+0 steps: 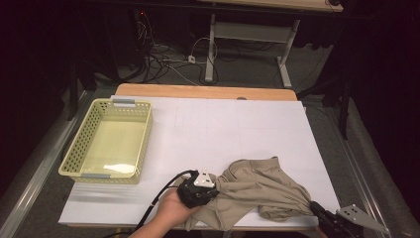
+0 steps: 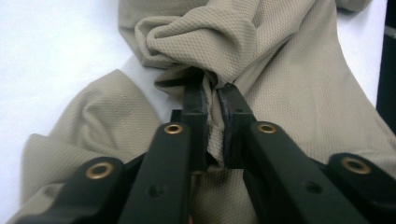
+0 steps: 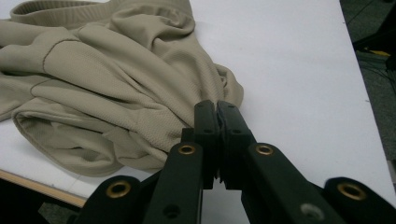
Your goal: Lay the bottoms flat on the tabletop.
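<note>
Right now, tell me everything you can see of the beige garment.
The beige garment is a fine-knit mesh fabric, crumpled in a loose heap with a ribbed band along its far edge. It lies at the near edge of the white table cover, right of the yellow basket and apart from it. The left tongs are shut on a fold of it; the right tongs are closed at its right end, pinching the cloth.

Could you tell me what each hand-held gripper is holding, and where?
Left hand-held gripper pinches a bunched fold of the beige garment; right hand-held gripper clamps its edge.
</note>
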Demonstrator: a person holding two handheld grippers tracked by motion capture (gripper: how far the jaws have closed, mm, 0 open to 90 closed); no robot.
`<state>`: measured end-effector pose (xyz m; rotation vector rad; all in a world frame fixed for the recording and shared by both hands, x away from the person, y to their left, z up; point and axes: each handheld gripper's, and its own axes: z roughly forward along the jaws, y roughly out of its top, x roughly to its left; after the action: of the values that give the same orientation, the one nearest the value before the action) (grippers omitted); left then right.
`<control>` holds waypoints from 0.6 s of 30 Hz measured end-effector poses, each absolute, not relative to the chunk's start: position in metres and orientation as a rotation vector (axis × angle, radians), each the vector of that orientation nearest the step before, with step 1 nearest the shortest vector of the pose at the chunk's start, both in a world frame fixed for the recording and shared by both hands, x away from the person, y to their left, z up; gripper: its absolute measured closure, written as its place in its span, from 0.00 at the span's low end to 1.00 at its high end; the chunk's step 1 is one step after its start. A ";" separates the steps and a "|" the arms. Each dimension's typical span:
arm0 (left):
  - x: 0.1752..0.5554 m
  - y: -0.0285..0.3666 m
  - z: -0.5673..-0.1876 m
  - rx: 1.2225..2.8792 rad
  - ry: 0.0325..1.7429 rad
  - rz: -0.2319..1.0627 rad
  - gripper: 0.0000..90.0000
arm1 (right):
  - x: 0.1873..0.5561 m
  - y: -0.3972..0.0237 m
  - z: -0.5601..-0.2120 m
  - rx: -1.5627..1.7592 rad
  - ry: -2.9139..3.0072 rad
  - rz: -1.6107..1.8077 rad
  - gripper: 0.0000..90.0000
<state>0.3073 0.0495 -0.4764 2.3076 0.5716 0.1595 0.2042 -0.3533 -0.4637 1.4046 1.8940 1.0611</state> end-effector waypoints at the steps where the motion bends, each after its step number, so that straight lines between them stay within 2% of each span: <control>1: 0.307 0.052 -0.474 2.297 0.580 0.177 0.91 | 0.205 -0.352 -0.464 1.396 1.899 1.064 0.98; 9: 0.305 0.104 -0.464 2.183 0.717 0.256 0.91 | 0.224 -0.337 -0.461 1.335 1.954 1.116 0.98; 18: 0.284 0.161 -0.465 2.113 0.883 0.295 0.91 | 0.264 -0.288 -0.457 1.174 2.103 1.165 0.97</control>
<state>0.2839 0.1606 -0.4649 2.1133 0.8830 0.2953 0.2645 -0.2876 -0.4575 1.1736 2.1030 1.1647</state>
